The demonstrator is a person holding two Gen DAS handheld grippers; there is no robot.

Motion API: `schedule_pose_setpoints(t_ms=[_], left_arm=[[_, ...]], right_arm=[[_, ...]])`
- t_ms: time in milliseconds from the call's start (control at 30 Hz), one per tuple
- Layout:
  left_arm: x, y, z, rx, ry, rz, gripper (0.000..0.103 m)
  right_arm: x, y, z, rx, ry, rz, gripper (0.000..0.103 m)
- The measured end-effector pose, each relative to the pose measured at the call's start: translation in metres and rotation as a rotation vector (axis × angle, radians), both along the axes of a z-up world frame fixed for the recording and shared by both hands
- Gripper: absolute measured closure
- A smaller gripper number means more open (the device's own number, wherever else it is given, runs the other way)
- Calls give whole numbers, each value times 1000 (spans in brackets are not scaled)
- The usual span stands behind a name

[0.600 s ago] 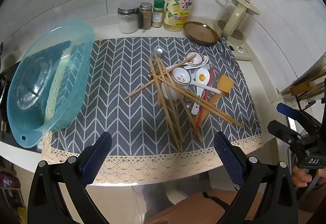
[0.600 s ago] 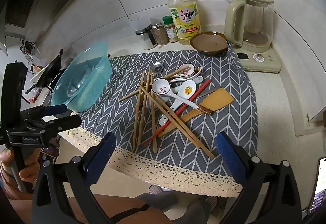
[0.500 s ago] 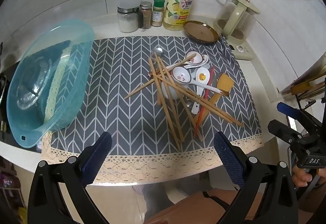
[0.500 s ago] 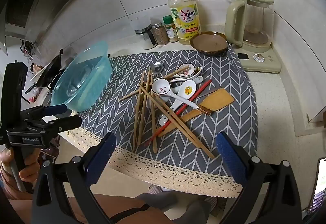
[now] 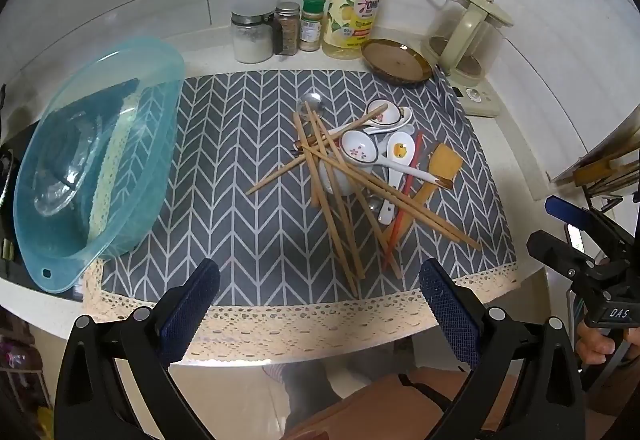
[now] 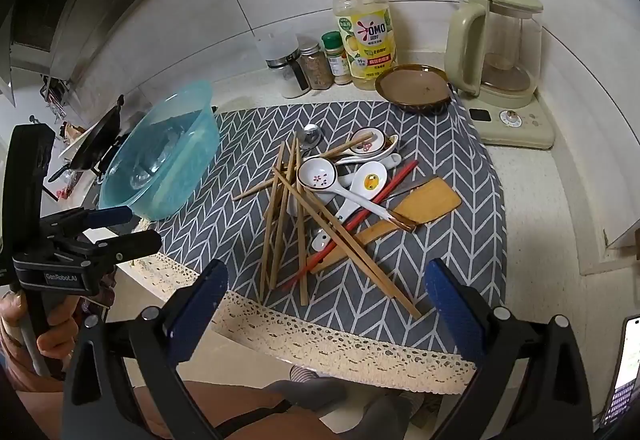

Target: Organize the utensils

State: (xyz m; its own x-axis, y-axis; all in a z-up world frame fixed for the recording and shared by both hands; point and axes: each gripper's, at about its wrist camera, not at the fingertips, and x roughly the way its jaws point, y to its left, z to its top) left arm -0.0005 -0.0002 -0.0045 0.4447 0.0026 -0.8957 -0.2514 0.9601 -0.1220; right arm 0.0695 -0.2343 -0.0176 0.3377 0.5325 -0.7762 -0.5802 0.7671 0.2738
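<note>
A tangled heap of utensils lies on the grey chevron mat (image 5: pixel 248 144) (image 6: pixel 452 240): several wooden chopsticks (image 5: pixel 338 208) (image 6: pixel 280 216), white ceramic spoons (image 5: pixel 358 150) (image 6: pixel 318 174), a red chopstick (image 5: pixel 404 200) (image 6: pixel 394 182), a wooden spatula (image 5: pixel 444 162) (image 6: pixel 428 200) and a metal spoon (image 5: pixel 311 103) (image 6: pixel 311 132). My left gripper (image 5: pixel 320 294) (image 6: pixel 118 226) hangs open above the mat's lace front edge, nothing between its fingers. My right gripper (image 6: pixel 326 296) (image 5: pixel 556 226) is open too, just in front of the pile's near ends, off to the counter's right.
A turquoise plastic basin (image 5: pixel 96 160) (image 6: pixel 160 156) stands at the mat's left. At the back are spice jars (image 5: pixel 288 28), a dish soap bottle (image 5: pixel 354 8) (image 6: pixel 366 32), a brown dish (image 5: pixel 396 60) (image 6: pixel 414 88) and a kettle (image 6: pixel 500 48). A person's legs show below the counter edge.
</note>
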Motion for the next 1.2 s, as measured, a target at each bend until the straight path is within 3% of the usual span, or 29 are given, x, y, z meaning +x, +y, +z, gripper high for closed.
schedule_pose_setpoints(t_ms=[1200], left_arm=[[4, 1, -8, 4, 25, -7, 4]], right_arm=[[3, -3, -2, -22, 1, -15, 7]])
